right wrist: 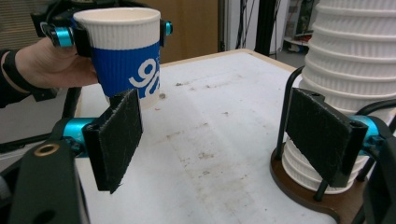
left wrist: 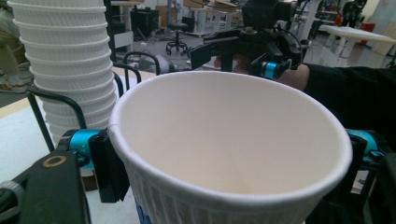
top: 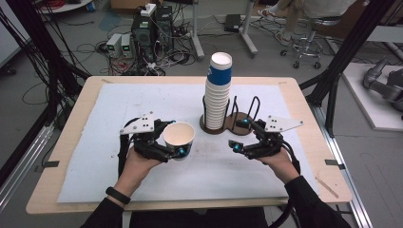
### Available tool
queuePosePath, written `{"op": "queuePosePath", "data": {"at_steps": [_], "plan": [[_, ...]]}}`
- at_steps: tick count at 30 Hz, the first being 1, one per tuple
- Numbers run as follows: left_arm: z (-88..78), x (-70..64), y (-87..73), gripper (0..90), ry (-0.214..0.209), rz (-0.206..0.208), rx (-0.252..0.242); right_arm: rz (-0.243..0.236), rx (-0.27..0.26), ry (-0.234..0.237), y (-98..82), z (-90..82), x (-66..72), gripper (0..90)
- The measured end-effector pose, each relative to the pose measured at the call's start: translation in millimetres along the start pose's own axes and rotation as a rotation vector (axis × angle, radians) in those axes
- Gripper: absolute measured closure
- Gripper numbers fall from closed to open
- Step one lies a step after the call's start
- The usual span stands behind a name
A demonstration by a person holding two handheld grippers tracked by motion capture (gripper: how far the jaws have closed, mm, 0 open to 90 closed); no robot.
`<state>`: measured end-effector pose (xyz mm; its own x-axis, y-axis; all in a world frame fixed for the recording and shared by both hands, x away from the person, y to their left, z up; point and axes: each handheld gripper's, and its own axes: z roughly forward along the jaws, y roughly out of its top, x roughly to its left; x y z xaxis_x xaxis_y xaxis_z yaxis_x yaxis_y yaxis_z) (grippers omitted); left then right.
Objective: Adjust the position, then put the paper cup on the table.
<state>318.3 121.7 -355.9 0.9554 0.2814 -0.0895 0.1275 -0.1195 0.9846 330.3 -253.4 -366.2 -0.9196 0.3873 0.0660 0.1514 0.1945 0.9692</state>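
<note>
Cup [top: 179,137] is held upright left of the stack [top: 218,92], clamped by left gripper [top: 166,142] fingers; right gripper [top: 242,135] fingers are spread, empty. Setting down is judged next.

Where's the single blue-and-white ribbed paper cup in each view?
High view: blue-and-white ribbed paper cup left of centre, in the left gripper.
Left gripper view: centre foreground, between the jaws.
Right gripper view: upper left.
Shared landmark: tall stack of white paper cups.
</note>
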Motion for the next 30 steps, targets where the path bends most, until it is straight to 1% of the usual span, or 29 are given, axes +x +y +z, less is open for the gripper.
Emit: {"op": "queuePosePath", "data": {"at_steps": [2, 4, 11, 15, 17, 18, 22, 30], "plan": [[0.6, -0.6, 0.0, 21.4, -0.003, 0.0, 0.006, -0.007, -0.005, -0.011, 0.1, -1.7, -1.3, 19.7], [1.9, -1.2, 0.0, 21.4, -0.005, 0.0, 0.005, 0.001, -0.005, -0.015, 0.2, -3.2, -1.8, 19.7], [5.4, -1.4, -0.1, 21.4, -0.016, 0.002, 0.011, -0.004, 0.003, -0.022, 0.1, -4.5, -1.1, 19.7], [4.6, -0.6, -0.1, 21.4, -0.018, 0.003, 0.007, -0.007, -0.011, -0.032, 2.1, -5.8, -1.7, 19.7], [3.4, -0.3, 0.4, 21.3, -0.015, -0.004, -0.002, -0.002, -0.014, -0.038, 2.4, -6.5, -2.3, 19.7], [2.6, 0.3, 0.7, 21.4, -0.015, 0.002, 0.001, -0.004, -0.012, -0.042, 2.3, -6.8, -2.9, 19.7], [0.6, 0.0, 2.2, 21.4, -0.006, 0.0, -0.006, -0.006, -0.01, -0.047, 1.8, -8.3, -3.1, 19.7], [-2.3, 0.1, 3.1, 21.4, 0.015, 0.001, -0.002, -0.002, -0.006, -0.062, -0.3, -9.9, -6.8, 19.7]]}}
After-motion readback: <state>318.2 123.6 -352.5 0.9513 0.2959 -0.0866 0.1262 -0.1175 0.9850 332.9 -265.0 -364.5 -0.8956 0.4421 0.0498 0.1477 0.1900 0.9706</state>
